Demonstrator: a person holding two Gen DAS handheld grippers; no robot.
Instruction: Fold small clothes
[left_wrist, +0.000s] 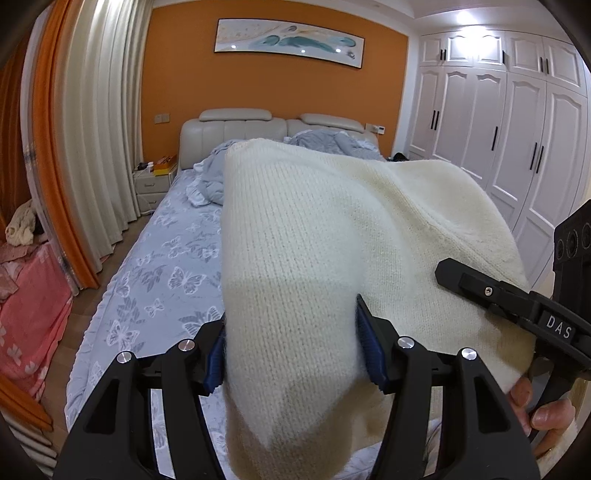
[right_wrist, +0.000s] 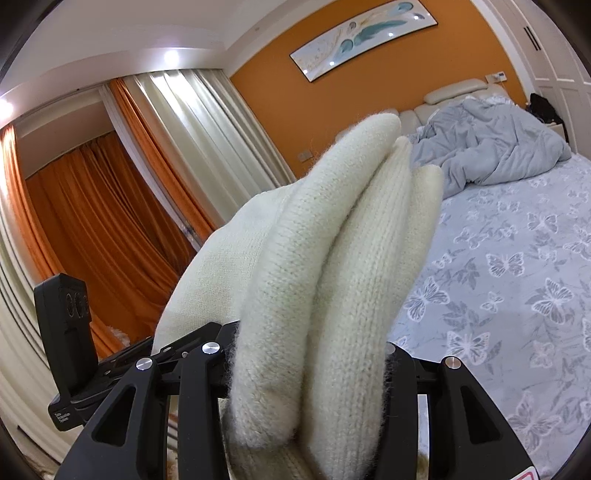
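A cream knitted sweater (left_wrist: 314, 240) is held up above the bed, bunched in thick folds. My left gripper (left_wrist: 291, 347) is shut on a wide fold of it; its blue pads (left_wrist: 371, 350) press the knit from both sides. The right gripper (left_wrist: 517, 306) shows at the right of the left wrist view, black, with a hand on it, against the sweater's far edge. In the right wrist view the right gripper (right_wrist: 310, 373) is shut on several stacked folds of the sweater (right_wrist: 332, 258), which hide its fingertips. The left gripper (right_wrist: 74, 332) shows at that view's left.
The bed (left_wrist: 166, 266) has a pale blue butterfly sheet, with a rumpled grey duvet (right_wrist: 491, 147) at the headboard. A nightstand (left_wrist: 153, 184) and curtains (left_wrist: 92, 147) stand left of the bed, white wardrobes (left_wrist: 498, 122) right. A pink cloth (left_wrist: 29, 314) lies at far left.
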